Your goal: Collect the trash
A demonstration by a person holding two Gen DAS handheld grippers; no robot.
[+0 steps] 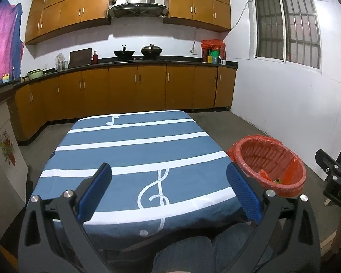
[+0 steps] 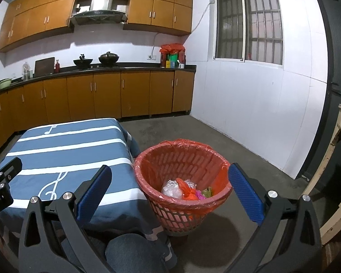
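Note:
A red mesh waste basket (image 2: 168, 159) with a red plastic liner stands on the floor to the right of the table (image 2: 63, 150); it also shows in the left wrist view (image 1: 250, 152). Several pieces of trash (image 2: 186, 190) lie in its bottom: clear plastic, orange, pink and green scraps. My right gripper (image 2: 169, 191) is open and empty, held above the basket's near side. My left gripper (image 1: 168, 191) is open and empty above the near edge of the table (image 1: 129, 136), which has a blue cloth with white stripes and music notes. No trash shows on the cloth.
Brown kitchen cabinets (image 1: 136, 88) and a dark counter with pans run along the far wall. A window (image 2: 247, 25) is in the white right wall. A worn wooden frame (image 2: 336, 150) stands at the far right. My knees (image 2: 134, 252) are below the grippers.

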